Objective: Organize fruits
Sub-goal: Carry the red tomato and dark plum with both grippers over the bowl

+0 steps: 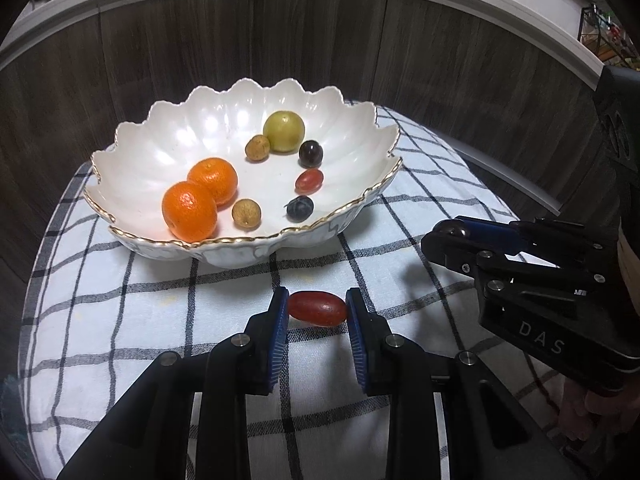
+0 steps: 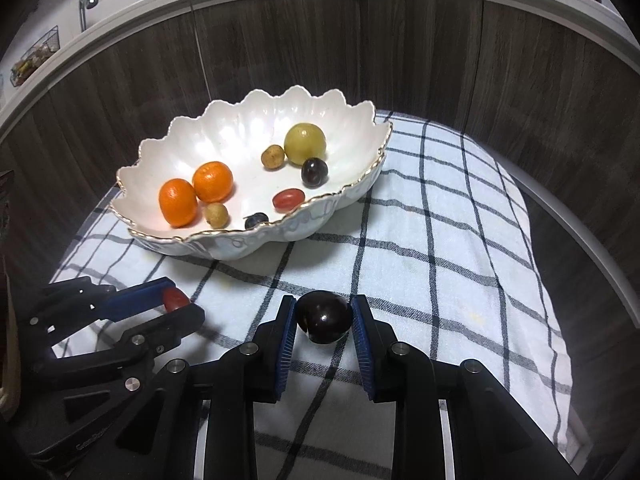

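Observation:
My left gripper [image 1: 317, 305] is shut on an oval red fruit [image 1: 317, 309], held a little above the checked cloth in front of the bowl. To its right, my right gripper [image 1: 447, 236] is shut on a round dark purple fruit [image 1: 456, 230]. The right wrist view shows that dark fruit [image 2: 324, 317] pinched between the blue pads [image 2: 286, 332] of the right gripper [image 2: 324, 312], with the left gripper [image 2: 178, 301] and its red fruit [image 2: 175, 299] at the lower left. The white scalloped bowl [image 1: 180, 136] [image 2: 224, 136] holds two oranges [image 1: 190, 211], a green fruit [image 1: 283, 132] and several small fruits.
A blue-and-white checked cloth [image 1: 120, 320] [image 2: 440, 260] covers the round table. Dark wood panels [image 1: 320, 40] with a white ledge curve closely behind the bowl. A hand [image 1: 592, 412] holds the right gripper at the lower right edge. The cloth's right side has nothing standing on it.

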`<act>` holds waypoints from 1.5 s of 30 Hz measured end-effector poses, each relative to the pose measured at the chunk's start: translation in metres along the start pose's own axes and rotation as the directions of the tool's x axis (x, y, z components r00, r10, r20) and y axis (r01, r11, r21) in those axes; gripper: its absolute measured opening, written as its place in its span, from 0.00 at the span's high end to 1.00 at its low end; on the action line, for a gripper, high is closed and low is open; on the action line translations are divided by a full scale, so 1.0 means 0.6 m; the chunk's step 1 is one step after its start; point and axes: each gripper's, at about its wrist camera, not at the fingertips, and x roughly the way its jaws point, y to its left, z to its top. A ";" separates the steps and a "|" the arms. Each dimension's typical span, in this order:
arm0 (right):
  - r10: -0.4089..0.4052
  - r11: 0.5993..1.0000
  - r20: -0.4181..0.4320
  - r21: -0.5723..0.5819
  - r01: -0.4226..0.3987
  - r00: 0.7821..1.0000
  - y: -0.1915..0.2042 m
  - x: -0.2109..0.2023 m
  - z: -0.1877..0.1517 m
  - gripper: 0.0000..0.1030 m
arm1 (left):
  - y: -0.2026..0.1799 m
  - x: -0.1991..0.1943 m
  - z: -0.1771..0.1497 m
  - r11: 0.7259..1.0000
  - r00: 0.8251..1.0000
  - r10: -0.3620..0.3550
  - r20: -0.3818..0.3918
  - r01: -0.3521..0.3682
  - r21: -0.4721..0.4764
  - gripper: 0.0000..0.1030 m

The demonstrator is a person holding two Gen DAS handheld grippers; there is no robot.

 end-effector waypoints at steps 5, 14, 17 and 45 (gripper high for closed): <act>-0.002 1.000 0.021 -0.006 0.002 1.000 0.006 -0.021 0.003 0.71 | -0.002 -0.023 0.003 1.000 1.000 0.000 0.024 0.000 0.001 0.72; -0.007 1.000 0.056 -0.013 0.007 0.998 0.018 -0.054 0.008 0.72 | -0.004 -0.054 0.009 1.000 0.998 0.007 0.059 -0.008 0.002 0.72; -0.007 1.000 0.066 -0.016 0.008 0.998 0.022 -0.063 0.009 0.71 | -0.002 -0.063 0.011 1.000 0.998 0.013 0.069 -0.013 0.000 0.72; -0.031 0.999 0.123 -0.018 0.034 0.992 0.076 -0.087 0.073 0.71 | 0.083 -0.092 0.070 0.996 0.989 0.080 0.128 -0.075 -0.048 0.72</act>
